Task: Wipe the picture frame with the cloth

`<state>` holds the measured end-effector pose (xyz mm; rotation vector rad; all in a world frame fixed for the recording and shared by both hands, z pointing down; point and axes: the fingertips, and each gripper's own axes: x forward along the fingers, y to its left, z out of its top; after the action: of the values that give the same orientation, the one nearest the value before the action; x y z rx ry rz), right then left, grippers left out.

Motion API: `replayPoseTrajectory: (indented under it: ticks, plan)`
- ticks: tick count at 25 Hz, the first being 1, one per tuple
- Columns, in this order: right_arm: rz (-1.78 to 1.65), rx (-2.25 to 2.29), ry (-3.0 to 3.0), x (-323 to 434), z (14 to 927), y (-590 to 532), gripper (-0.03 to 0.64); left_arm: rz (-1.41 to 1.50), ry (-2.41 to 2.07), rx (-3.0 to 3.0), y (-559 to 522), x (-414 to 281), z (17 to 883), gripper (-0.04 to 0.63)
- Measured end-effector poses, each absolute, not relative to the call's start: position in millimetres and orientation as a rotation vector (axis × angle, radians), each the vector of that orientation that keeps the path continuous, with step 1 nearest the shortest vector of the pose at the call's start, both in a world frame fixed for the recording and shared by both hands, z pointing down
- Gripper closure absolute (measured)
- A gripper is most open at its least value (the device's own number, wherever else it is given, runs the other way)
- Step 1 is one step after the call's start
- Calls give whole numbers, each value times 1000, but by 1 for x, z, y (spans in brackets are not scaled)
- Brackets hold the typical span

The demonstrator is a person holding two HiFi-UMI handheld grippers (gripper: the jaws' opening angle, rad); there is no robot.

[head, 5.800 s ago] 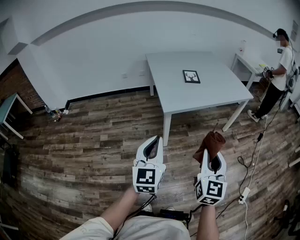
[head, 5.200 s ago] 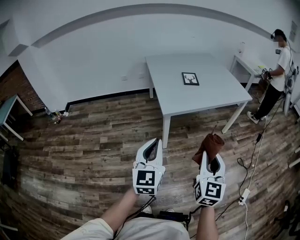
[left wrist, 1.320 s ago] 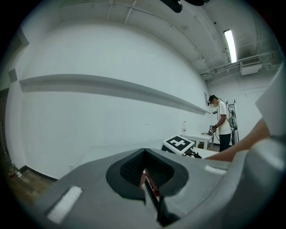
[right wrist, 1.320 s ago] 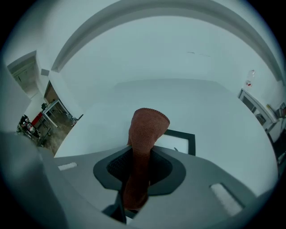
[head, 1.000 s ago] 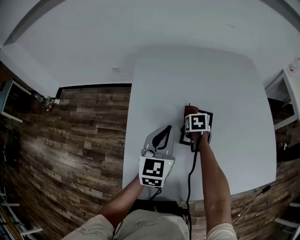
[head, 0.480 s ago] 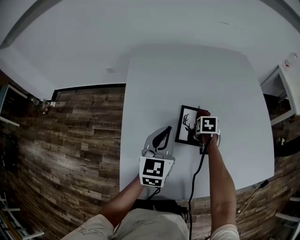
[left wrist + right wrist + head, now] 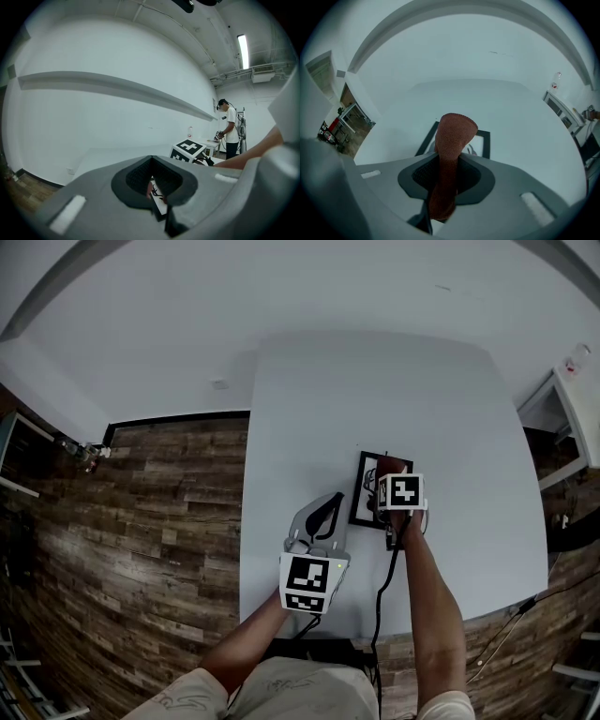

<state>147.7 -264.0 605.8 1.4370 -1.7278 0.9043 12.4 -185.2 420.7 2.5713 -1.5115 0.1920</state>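
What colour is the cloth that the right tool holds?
Reddish brown. The cloth shows best in the right gripper view.

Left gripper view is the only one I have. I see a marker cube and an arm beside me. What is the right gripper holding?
Observer: The right gripper is shut on a brown cloth.
Operator: Where is the cloth now?
Observer: Its free end is over the picture frame, which lies flat on the white table.
Operator: And where is my left gripper?
Observer: From the head view, the left gripper is above the table, left of the frame.
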Motion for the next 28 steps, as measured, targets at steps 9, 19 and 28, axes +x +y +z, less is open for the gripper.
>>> replayPoseTrajectory:
  ticks: [9, 19, 28]
  plan:
    - [868, 1325, -1749, 94, 623, -258, 508, 195, -1527, 2566, -185, 4, 419, 595]
    - [927, 1441, -1630, 174, 627, -243, 508, 187, -1501, 2561, -185, 7, 423, 595]
    - [934, 1476, -1611, 197, 625, -239, 506, 193, -1488, 2569, -184, 10, 423, 595]
